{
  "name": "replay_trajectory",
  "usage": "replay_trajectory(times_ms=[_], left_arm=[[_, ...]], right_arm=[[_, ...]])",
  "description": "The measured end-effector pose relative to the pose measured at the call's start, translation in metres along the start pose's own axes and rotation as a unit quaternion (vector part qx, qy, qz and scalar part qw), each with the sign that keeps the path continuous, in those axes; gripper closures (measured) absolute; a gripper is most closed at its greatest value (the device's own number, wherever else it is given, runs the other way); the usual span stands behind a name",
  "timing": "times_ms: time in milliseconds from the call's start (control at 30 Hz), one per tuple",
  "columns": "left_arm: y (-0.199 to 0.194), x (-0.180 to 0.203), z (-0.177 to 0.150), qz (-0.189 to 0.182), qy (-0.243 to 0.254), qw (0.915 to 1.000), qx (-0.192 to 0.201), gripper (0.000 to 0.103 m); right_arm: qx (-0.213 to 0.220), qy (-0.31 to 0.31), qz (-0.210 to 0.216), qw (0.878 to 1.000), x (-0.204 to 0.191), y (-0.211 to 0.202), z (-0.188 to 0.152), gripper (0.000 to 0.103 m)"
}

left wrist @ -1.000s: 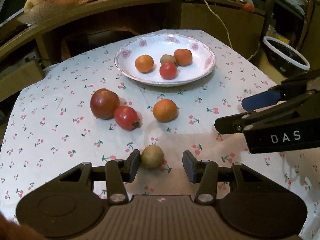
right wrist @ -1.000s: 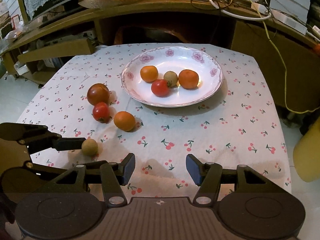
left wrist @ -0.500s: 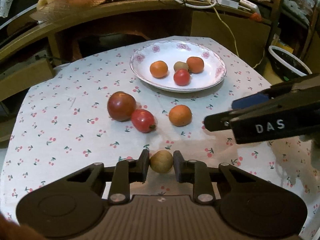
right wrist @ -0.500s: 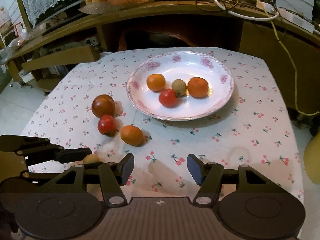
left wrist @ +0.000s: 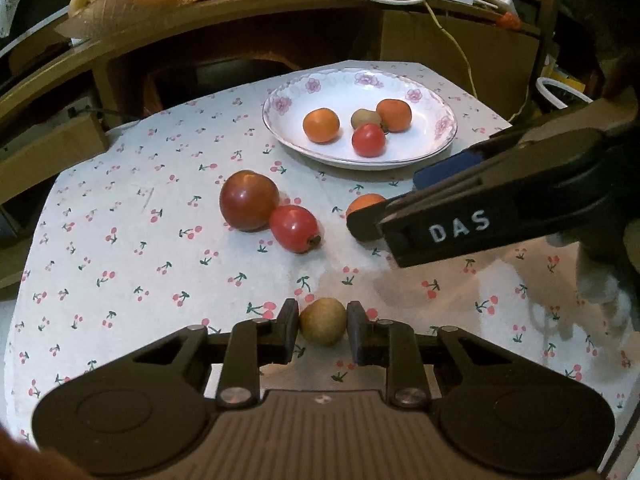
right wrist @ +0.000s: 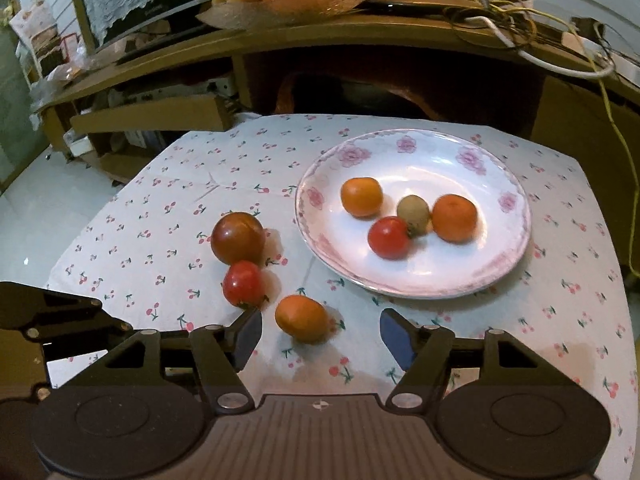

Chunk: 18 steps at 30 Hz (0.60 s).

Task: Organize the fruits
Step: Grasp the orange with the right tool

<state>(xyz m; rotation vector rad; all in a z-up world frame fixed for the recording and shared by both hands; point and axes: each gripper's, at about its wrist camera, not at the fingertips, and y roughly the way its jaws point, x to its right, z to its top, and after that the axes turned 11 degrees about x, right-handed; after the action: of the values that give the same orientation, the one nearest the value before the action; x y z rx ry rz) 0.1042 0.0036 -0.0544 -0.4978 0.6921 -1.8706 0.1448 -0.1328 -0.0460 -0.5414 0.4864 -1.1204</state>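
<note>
Since a second ago your left gripper (left wrist: 323, 322) has closed on the kiwi (left wrist: 323, 321), and your right gripper (right wrist: 320, 330) has moved in toward the orange (right wrist: 302, 318).

You hold the left low over the cloth (left wrist: 120, 264), fingers pinching the kiwi at the near edge. Your right reaches in level, jaws wide, the orange just ahead between the tips. Only the right view shows that orange whole; the left view has it half hidden behind the right gripper. Beyond sit two tomatoes (right wrist: 245, 289), touching, and a flowered plate (right wrist: 516, 240) holding four fruits; a wooden desk (right wrist: 360, 32) stands behind.
</note>
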Motion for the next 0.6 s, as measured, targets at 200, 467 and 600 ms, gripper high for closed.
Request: replay_trajectory(times_ms=[200,467,600], left_arm=[[0.0,-0.001,-0.001,-0.002,-0.001,1.0,-0.003,0.071],[-0.002,0.0,0.004,-0.01,0.0,0.9999,0.006,0.072],[-0.003,0.004,0.004,-0.015,0.006,0.9999,0.004,0.072]], right_arm=[[-0.012,-0.011,0.003,1.0,-0.003,0.015,-0.004,0.04],[-0.025,-0.023,0.009,0.999,-0.006,0.015,-0.005,0.072],[-0.03,-0.029,0.009,0.999,-0.006,0.007,-0.008,0.073]])
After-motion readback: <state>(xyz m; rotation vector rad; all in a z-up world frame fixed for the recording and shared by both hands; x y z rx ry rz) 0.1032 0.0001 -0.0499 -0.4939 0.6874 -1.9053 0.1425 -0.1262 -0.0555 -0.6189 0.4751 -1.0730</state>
